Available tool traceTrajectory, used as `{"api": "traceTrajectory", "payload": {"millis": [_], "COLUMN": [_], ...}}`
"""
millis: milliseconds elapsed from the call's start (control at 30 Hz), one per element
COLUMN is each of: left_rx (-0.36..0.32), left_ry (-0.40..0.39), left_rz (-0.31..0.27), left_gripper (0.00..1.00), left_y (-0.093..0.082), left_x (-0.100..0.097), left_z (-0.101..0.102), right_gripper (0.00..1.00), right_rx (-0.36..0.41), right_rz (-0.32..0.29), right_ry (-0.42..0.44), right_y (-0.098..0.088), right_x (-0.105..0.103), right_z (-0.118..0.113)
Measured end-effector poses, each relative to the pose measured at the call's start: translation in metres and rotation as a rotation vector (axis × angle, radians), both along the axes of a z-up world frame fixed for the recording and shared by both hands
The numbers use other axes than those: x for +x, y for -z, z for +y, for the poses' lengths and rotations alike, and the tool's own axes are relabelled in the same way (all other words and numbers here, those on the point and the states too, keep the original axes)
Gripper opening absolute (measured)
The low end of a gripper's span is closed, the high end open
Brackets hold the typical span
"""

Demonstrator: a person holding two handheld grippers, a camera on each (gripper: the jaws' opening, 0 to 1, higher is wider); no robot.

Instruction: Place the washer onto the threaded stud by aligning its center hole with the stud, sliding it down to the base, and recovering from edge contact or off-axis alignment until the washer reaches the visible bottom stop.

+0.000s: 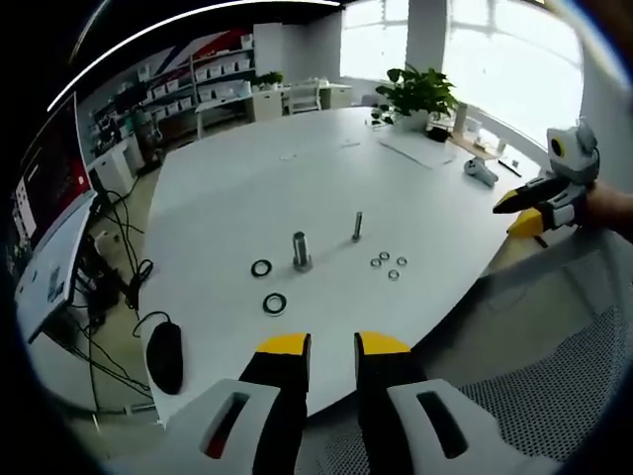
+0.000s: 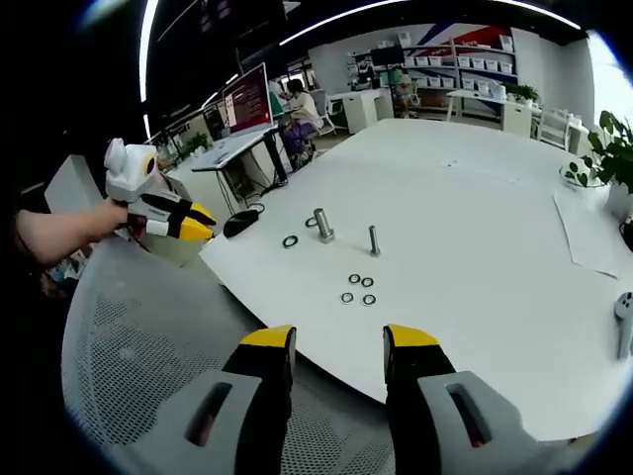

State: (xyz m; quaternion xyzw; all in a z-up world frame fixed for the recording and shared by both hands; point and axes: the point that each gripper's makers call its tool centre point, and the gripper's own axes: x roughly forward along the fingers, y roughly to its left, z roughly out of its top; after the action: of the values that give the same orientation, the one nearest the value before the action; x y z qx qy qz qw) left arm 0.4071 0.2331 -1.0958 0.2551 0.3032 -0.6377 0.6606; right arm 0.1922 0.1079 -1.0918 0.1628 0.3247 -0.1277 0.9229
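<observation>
Office space with shelving and desks surrounds a large white table. Near the table's front edge stands a thick threaded stud on its base, with a thinner stud just beside it. Two large dark washers lie flat on the table near the thick stud, neither on it. Four small washers lie clustered beside the thin stud. A black mouse sits at the table's corner edge; a potted plant stands at the far edge. Left gripper hangs off the table edge, jaws parted, empty. Right gripper likewise: jaws apart, nothing between them, above a mesh chair.
</observation>
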Motion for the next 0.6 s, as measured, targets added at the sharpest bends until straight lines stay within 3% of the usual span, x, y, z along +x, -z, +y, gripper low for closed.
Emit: {"api": "traceTrajectory", "payload": {"millis": [200, 333, 400, 600], "left_rx": [0.040, 0.070, 0.099, 0.148], "left_ry": [-0.037, -0.024, -0.021, -0.014], "left_rz": [0.046, 0.048, 0.053, 0.050], "left_gripper": [0.15, 0.15, 0.16, 0.16], "left_y": [0.004, 0.011, 0.024, 0.033], "left_x": [0.007, 0.011, 0.017, 0.023], "left_z": [-0.001, -0.010, -0.014, -0.021], "right_gripper": [0.38, 0.38, 0.38, 0.38], "right_rx": [-0.009, -0.018, -0.021, -0.021], "right_rz": [0.001, -0.002, -0.004, -0.009], "right_ry": [0.011, 0.018, 0.023, 0.034], "right_y": [0.000, -0.001, -0.001, -0.002], "right_x": [-0.002, -0.003, -0.003, -0.003], "right_z": [-0.004, -0.006, -0.007, -0.009]}}
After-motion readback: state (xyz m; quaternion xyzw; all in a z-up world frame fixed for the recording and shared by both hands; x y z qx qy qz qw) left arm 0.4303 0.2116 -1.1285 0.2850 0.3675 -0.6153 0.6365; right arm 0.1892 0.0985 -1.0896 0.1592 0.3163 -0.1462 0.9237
